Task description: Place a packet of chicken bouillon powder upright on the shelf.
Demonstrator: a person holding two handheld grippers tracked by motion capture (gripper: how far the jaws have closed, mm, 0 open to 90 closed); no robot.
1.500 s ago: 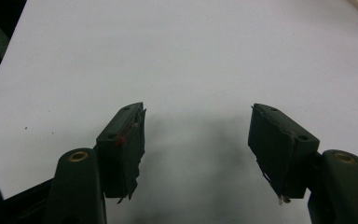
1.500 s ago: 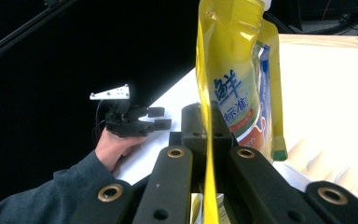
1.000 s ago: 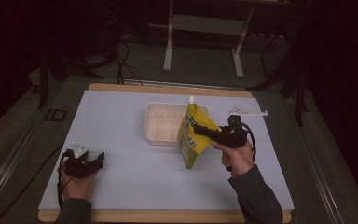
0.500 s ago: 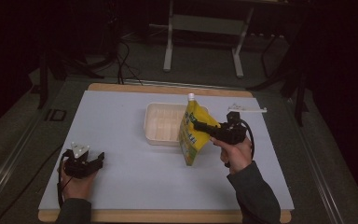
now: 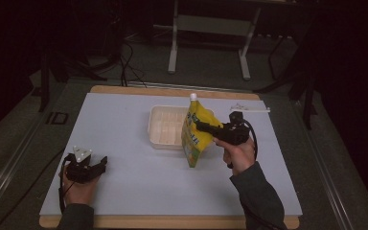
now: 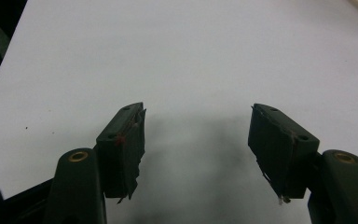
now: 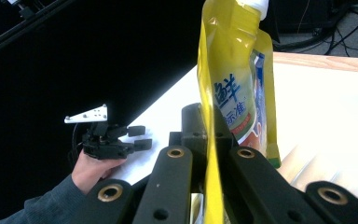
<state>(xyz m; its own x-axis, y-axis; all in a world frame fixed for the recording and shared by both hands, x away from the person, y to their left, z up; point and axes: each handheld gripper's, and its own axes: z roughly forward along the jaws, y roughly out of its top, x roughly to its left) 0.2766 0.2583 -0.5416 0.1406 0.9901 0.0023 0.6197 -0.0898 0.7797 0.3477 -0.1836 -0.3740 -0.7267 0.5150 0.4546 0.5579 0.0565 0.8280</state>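
Change since the earlier frames: the yellow pouch (image 5: 193, 132) has shifted a little toward the white tray (image 5: 159, 136) and leans slightly more; the left hand has not moved. Item: one yellow stand-up pouch with a white screw cap (image 5: 192, 96) at the top, printed front, side seams. Location: held upright above the pale table (image 5: 124, 191), its bottom edge close to or just off the surface, just beside the right rim of the tray. Holder: right gripper (image 5: 206, 127), jaws closed flat on the pouch's edge seam partway up, as the right gripper view shows, with the film (image 7: 223, 93) pinched between the two black jaws. Left gripper (image 5: 96, 165): resting low on the table near the front left corner, jaws wide apart, nothing between them (image 6: 198, 140). Handling, by judgement: soft, flexible film, smooth and likely slippery; contents appear liquid or paste, so weight sits low and the body will sag and swing from a seam grip. Best hold: the stiff seam or the rigid neck under the cap; squeezing the belly risks deforming it. Not fragile, but apt to topple if set down carelessly.
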